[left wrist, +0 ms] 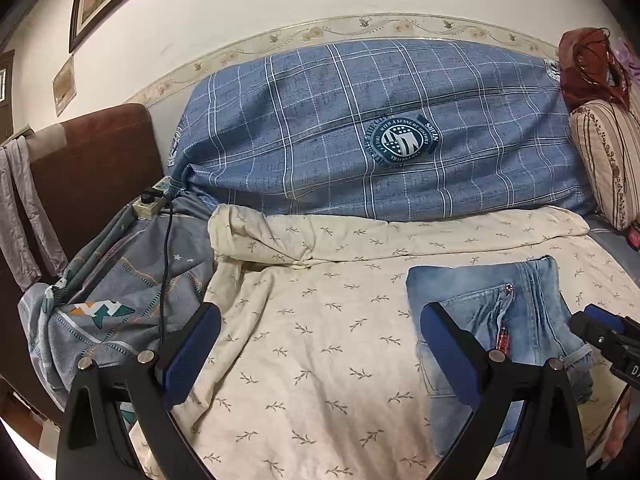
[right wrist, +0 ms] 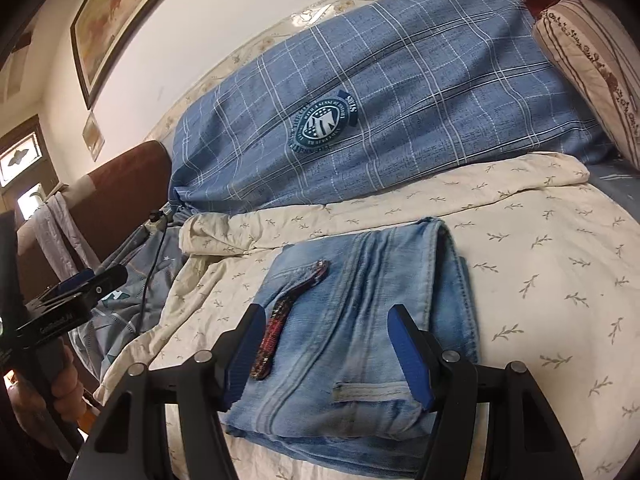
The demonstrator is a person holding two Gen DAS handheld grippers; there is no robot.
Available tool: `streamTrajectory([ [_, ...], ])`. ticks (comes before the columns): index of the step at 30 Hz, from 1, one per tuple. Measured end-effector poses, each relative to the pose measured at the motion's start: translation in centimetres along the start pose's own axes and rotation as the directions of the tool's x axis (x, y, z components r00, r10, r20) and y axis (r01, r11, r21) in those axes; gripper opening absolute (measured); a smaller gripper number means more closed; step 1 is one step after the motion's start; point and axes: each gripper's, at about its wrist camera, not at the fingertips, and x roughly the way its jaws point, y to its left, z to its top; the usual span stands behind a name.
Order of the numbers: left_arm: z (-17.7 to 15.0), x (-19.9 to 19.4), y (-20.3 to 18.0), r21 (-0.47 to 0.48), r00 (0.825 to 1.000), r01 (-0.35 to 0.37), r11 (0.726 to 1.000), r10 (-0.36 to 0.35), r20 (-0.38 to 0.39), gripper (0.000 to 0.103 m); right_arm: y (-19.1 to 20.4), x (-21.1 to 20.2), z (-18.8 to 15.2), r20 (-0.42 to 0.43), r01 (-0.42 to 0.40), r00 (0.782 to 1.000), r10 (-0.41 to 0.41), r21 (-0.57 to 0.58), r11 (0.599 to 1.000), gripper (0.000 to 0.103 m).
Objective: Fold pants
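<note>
The blue jeans [right wrist: 360,300] lie folded into a compact rectangle on the cream leaf-print sheet [right wrist: 540,280], with the red plaid fly lining [right wrist: 280,320] showing. My right gripper [right wrist: 326,344] hovers over their near end, jaws apart, one pad to each side and neither pressing the denim. In the left wrist view the jeans [left wrist: 500,320] lie to the right. My left gripper [left wrist: 320,344] is open wide over bare sheet, its right finger [left wrist: 452,352] at the jeans' left edge. A hand [right wrist: 60,380] holds the left gripper [right wrist: 96,280].
A large blue plaid bundle [left wrist: 360,128] lies along the wall behind the sheet. A striped pillow [left wrist: 608,160] sits at the right. At the left are a grey patterned blanket [left wrist: 120,300], a power strip [left wrist: 150,200] with a black cable, and a brown headboard [left wrist: 92,160].
</note>
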Motion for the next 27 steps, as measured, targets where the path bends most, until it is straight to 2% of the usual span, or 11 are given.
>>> streamTrajectory([
  [3, -0.4, 1.8, -0.5, -0.001, 0.995, 0.069, 0.998, -0.069, -0.078, 0.103, -1.3, -0.2, 0.2, -0.01, 0.011, 1.0, -0.011, 0.024, 1.0, 0.07],
  [5, -1.0, 3.9, -1.2, -0.016, 0.976, 0.127, 0.992, -0.128, -0.177, 0.103, -2.8, -0.1, 0.4, -0.039, 0.005, 0.999, -0.002, 0.077, 0.997, 0.07],
  [8, -2.3, 7.1, -2.6, -0.065, 0.921, 0.228, 0.971, -0.237, -0.31, 0.103, -5.7, 0.3, 0.5, -0.092, 0.01, 0.996, 0.007, 0.181, 0.983, 0.071],
  [10, -3.2, 9.1, -3.5, -0.101, 0.875, 0.269, 0.958, -0.286, -0.391, 0.103, -7.6, 0.5, 0.4, -0.114, 0.004, 0.993, 0.027, 0.261, 0.965, 0.071],
  [12, -3.9, 10.6, -4.1, -0.149, 0.839, 0.293, 0.944, -0.329, -0.434, 0.103, -9.0, 0.5, 0.3, -0.127, -0.002, 0.991, 0.045, 0.314, 0.949, 0.071],
  [15, -4.3, 11.8, -4.4, -0.222, 0.792, 0.351, 0.91, -0.415, -0.449, 0.103, -10.8, 0.7, 0.2, -0.142, -0.005, 0.988, 0.064, 0.381, 0.925, 0.071],
  [19, -4.5, 13.5, -4.9, -0.323, 0.692, 0.462, 0.826, -0.563, -0.452, 0.103, -12.5, 1.5, -0.1, -0.168, -0.009, 0.981, 0.097, 0.462, 0.887, 0.071],
  [22, -4.6, 14.2, -5.1, -0.365, 0.656, 0.498, 0.787, -0.617, -0.436, 0.103, -13.1, 2.5, -0.3, -0.194, 0.001, 0.975, 0.108, 0.49, 0.872, 0.071],
  [27, -5.1, 15.4, -4.9, -0.417, 0.6, 0.541, 0.73, -0.683, -0.417, 0.103, -12.9, 3.9, -0.5, -0.249, 0.023, 0.963, 0.106, 0.468, 0.883, 0.071],
])
